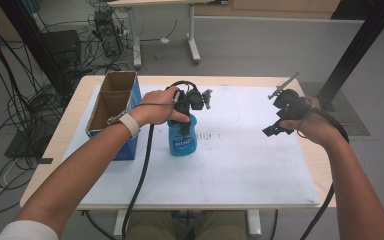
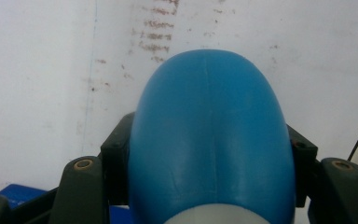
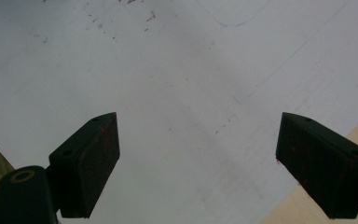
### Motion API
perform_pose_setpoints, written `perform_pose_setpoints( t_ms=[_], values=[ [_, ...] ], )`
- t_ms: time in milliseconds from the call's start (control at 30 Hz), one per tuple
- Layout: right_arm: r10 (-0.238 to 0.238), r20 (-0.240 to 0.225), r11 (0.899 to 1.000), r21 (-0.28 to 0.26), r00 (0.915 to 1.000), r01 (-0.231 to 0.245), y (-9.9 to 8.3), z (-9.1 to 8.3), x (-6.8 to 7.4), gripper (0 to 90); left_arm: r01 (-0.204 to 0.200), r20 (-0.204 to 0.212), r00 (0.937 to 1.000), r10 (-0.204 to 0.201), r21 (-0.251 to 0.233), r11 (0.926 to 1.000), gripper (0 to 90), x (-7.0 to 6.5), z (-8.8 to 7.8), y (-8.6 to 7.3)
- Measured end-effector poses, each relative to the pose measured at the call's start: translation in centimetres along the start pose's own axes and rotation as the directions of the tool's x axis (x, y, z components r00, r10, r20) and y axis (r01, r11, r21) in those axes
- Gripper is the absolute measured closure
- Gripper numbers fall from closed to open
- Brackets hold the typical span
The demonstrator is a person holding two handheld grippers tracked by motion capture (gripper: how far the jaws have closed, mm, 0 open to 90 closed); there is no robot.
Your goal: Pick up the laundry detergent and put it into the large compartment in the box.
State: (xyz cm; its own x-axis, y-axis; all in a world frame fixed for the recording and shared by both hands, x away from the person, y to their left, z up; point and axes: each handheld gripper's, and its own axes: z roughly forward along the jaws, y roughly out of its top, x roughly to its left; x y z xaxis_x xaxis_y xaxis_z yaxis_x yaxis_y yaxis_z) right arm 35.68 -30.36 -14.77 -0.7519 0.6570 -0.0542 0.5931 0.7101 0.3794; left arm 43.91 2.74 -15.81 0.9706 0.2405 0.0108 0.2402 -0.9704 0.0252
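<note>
So, the left gripper [image 1: 186, 116] is clamped on the blue bottle [image 1: 182, 137], gripped from above with a pad pressed on each side of the rounded blue body, as seen in the left gripper view [image 2: 212, 140]. The bottle is kept upright on the white mat [image 1: 240, 165] right under the gripper, its labelled front turned toward the person. Just off to the side of that gripper, past the left hand [image 1: 157, 106], an open cardboard box with blue sides [image 1: 114, 112] is stood at the mat's edge; it's near the bottle but not touching it. A black cable [image 1: 142, 170] is trailed from the gripper back over the mat's near edge.

The right gripper [image 1: 282, 117] is held well apart from the bottle, over the far side of the mat, in the right hand [image 1: 312, 125]. Its jaws are spread wide with nothing between them; below them only bare, lightly stained mat and a sliver of the wooden table [image 3: 317, 205] can be made out.
</note>
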Motion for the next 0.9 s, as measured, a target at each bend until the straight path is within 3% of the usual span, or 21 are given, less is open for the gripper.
perform_pose_setpoints(
  t_ms=[233,567,767,900],
  values=[
    [0.004,0.0,1.0,-0.004,1.0,-0.004,-0.1,-0.1,0.0,13.6,0.024,0.008,0.9997,-0.024,-0.004,0.9997,38.2,0.1,-0.7,-0.3],
    [-0.004,0.001,1.0,-0.006,1.0,0.004,0.1,-0.3,0.2,13.6,0.025,0.005,0.9997,-0.025,-0.006,0.9997,38.1,-0.4,-1.7,-0.3],
    [-0.008,0.004,1.0,-0.009,1.0,0.008,0.1,-0.4,0.3,13.6,0.025,-0.01,0.9996,-0.025,-0.007,0.9997,38.1,-0.9,-2.1,-0.2],
    [-0.006,0.003,1.0,-0.013,1.0,0.006,0.0,-0.4,0.4,13.6,0.047,-0.02,0.9987,-0.047,-0.009,0.9989,38.1,-1.2,-2.3,-0.2]
  ],
)
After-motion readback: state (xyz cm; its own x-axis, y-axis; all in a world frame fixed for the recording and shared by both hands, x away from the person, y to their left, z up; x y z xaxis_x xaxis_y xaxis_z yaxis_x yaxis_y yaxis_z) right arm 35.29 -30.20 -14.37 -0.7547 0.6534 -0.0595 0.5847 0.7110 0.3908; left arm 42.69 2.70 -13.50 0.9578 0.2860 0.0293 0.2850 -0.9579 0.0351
